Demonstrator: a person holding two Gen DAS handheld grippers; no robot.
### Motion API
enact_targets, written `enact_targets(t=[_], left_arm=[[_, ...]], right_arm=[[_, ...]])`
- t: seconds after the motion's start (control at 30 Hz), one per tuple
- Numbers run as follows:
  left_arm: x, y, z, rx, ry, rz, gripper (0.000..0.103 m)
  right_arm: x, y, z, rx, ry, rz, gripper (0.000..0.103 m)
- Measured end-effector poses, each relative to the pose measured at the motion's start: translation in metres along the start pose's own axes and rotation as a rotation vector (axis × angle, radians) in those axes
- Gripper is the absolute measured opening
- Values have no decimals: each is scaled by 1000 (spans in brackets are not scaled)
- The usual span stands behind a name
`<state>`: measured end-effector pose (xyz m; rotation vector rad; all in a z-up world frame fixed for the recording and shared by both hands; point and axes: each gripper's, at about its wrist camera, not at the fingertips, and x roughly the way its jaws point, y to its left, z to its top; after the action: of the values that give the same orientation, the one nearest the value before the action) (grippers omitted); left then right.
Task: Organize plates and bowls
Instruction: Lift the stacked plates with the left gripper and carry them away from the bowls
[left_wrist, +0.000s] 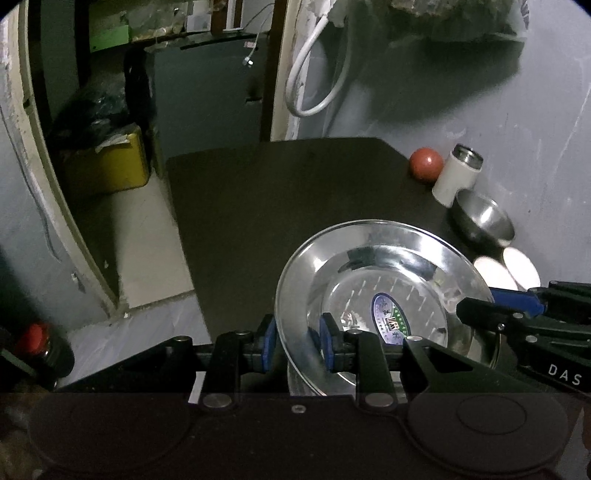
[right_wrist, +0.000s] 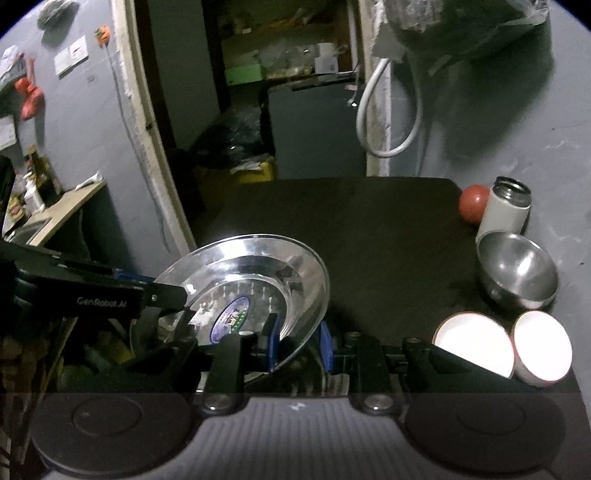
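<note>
Dark table (left_wrist: 295, 192): far and left parts bare; steel bowl (right_wrist: 519, 271), two white bowls (right_wrist: 474, 343), flask (right_wrist: 504, 208) and red ball (right_wrist: 472, 203) crowd its right edge. Steel plate (left_wrist: 376, 295) near front edge, tilted, face up. Left gripper (left_wrist: 297, 341) and right gripper (right_wrist: 297, 341) each pinch opposite rim pts, jaws narrowly set.

One steel plate (right_wrist: 258, 258), one steel bowl (right_wrist: 519, 271), two white bowls (right_wrist: 474, 345) — plus one flask (right_wrist: 504, 210), one red ball (right_wrist: 472, 208).
</note>
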<state>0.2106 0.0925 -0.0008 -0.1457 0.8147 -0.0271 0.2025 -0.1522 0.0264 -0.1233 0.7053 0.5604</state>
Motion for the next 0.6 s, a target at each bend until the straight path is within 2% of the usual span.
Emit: enact_targets(t=[0.3, 0.6], left_arm=[[6, -3, -24, 14, 48, 9, 28], [14, -14, -29, 60, 63, 24, 29]], right_arm=[[2, 9, -14, -30, 67, 2, 27], [6, 8, -20, -28, 109, -11, 29]])
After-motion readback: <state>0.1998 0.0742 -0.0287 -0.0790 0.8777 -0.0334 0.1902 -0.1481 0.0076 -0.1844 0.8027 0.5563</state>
